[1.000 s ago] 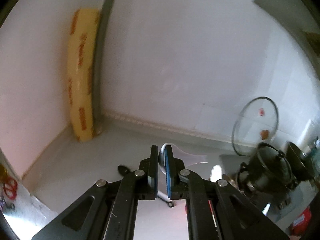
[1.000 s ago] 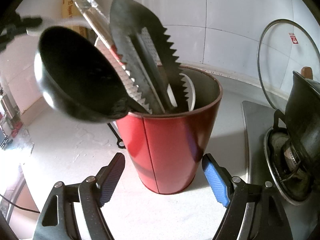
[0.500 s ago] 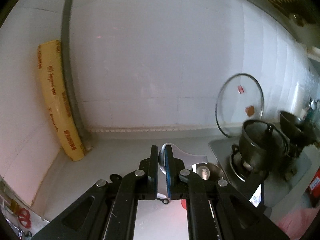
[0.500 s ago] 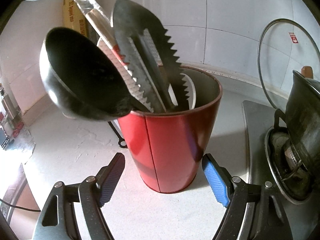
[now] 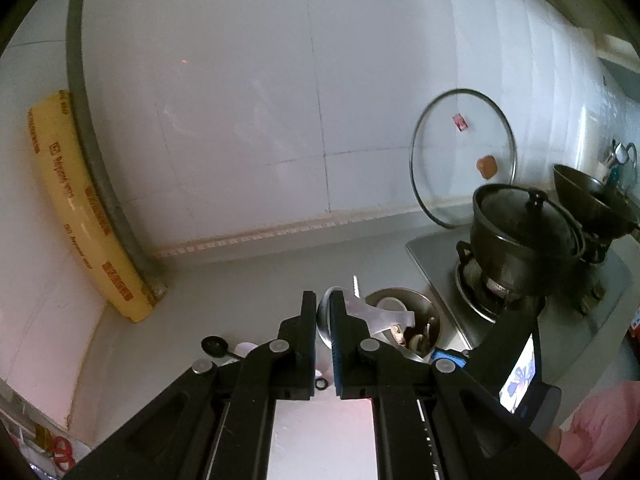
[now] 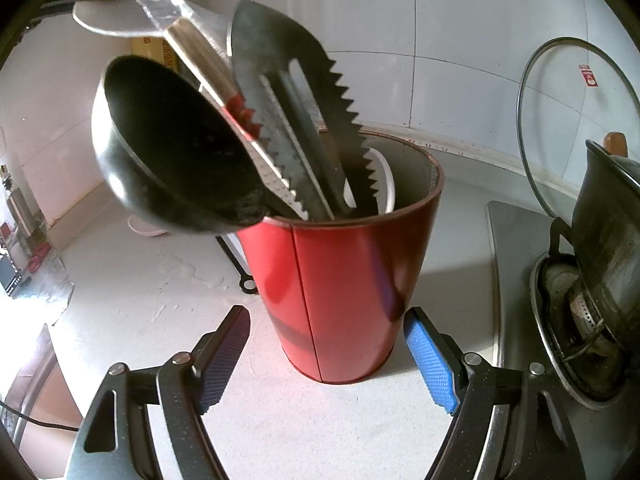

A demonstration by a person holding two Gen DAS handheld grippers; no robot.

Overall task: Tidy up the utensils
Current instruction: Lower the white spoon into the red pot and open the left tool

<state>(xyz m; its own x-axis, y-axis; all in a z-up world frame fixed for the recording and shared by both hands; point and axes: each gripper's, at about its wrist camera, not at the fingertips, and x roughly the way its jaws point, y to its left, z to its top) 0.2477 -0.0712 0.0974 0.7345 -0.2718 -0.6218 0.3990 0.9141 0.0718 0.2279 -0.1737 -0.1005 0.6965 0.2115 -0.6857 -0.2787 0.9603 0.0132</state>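
My left gripper [image 5: 323, 300] is shut on a white flat spoon [image 5: 380, 314], whose blade reaches right over the red utensil holder [image 5: 430, 308]. In the right wrist view the same white spoon [image 6: 120, 20] hangs at the top left, above the holder [image 6: 352, 288]. A black ladle [image 6: 172, 156], a dark serrated slotted turner [image 6: 296, 92] and a steel-handled tool [image 6: 200, 56] stand in the holder. My right gripper [image 6: 326, 320] is open, its blue pads [image 6: 430, 364] wide on either side of the holder's base, with a gap at the left pad.
A black long-handled utensil [image 6: 248, 285] and a small white piece [image 6: 146, 228] lie on the counter left of the holder. A stove with a black pot [image 5: 520, 236] is at the right, and a glass lid [image 5: 464, 160] leans on the tiled wall. A yellow roll [image 5: 80, 216] stands in the corner.
The left gripper has carried the white spoon to the right and rolled, so the holder now lies just under the blade. The right gripper and the holder have not moved.
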